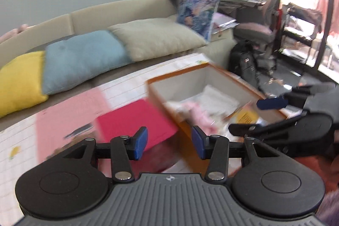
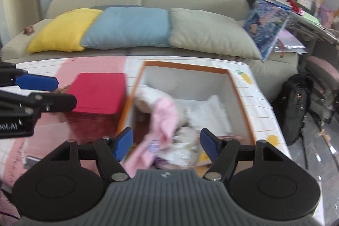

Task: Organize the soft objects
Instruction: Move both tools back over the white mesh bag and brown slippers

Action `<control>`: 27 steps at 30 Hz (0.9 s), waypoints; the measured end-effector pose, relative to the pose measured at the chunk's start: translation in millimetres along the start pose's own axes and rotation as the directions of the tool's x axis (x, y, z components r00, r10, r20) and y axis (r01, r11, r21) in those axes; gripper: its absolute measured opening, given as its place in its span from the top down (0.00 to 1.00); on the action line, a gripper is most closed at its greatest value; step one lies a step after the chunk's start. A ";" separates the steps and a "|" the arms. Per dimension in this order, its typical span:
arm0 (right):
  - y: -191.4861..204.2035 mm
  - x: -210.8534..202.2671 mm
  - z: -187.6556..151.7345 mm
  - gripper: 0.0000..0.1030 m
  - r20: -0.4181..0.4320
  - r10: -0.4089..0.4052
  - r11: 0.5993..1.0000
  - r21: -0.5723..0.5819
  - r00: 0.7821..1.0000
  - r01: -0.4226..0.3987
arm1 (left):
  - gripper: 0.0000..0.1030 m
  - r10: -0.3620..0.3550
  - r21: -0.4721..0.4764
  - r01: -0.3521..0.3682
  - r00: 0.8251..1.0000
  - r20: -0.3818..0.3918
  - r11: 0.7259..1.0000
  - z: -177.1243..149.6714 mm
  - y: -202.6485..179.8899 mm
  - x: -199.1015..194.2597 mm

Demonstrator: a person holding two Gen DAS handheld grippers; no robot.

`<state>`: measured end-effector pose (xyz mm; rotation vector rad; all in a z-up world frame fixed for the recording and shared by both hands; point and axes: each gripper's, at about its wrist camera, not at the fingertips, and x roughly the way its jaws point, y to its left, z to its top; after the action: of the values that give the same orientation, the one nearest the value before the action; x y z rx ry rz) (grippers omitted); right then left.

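A: From the left wrist, what is showing?

B: The left claw [image 1: 169,143] is hanging wide open over the bench [image 1: 118,86], gripping nothing. Ahead of it the orange box [image 1: 224,75] is sitting with its lid off, and soft things are already lying inside: a pink cloth [image 1: 196,111] and a white fluffy piece [image 1: 218,96]. The red box [image 1: 135,120] is standing just beside it, closed as far as I can tell. The right claw [image 1: 252,115] is reaching in from the right, also spread apart.

A: And from the right wrist?

B: The right claw [image 2: 167,142] is hovering open above the near edge of the orange box [image 2: 239,86], holding nothing. The pink cloth [image 2: 163,118] is spilling over that near wall rather than lying fully in, with a crinkly white bundle [image 2: 184,147] next to it.

A: So how far along?

B: I am judging it well underway: at least 3 soft items are in the box, but the draped cloth is needing tucking. The picture is too blurred to say more.
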<state>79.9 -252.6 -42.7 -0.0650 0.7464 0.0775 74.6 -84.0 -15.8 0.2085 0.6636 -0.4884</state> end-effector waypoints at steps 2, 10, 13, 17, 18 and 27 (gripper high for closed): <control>18.3 1.3 -1.3 0.29 -0.014 0.037 0.999 -0.021 0.999 -0.038 | 0.47 0.012 -0.058 -0.013 1.000 -0.021 0.998 -13.8 13.6 -9.3; 85.8 8.5 -7.1 0.28 -0.110 0.170 0.980 -0.086 0.979 -0.180 | 0.47 0.066 -0.271 -0.094 0.992 -0.108 0.958 -64.1 68.5 -33.1; 104.9 15.8 -8.6 0.25 -0.153 0.208 0.969 -0.100 0.966 -0.224 | 0.47 0.081 -0.315 -0.113 0.990 -0.114 0.942 -78.5 84.1 -35.9; 133.6 32.3 -13.6 0.25 -0.216 0.213 0.956 -0.153 0.953 -0.249 | 0.43 0.076 -0.319 -0.103 0.992 -0.097 0.942 -89.8 93.6 -37.2; 139.6 37.7 -14.4 0.25 -0.231 0.211 0.953 -0.167 0.950 -0.253 | 0.42 0.074 -0.321 -0.101 0.993 -0.096 0.942 -91.7 96.3 -36.2; 166.2 74.1 -18.6 0.33 -0.303 0.219 0.928 -0.228 0.927 -0.294 | 0.28 0.074 -0.311 -0.115 0.987 -0.139 0.944 -105.8 128.1 -19.2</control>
<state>106.0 -85.4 -111.9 -0.2414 1.0153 0.4318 68.2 69.7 -81.3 -0.0347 0.8414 -0.2710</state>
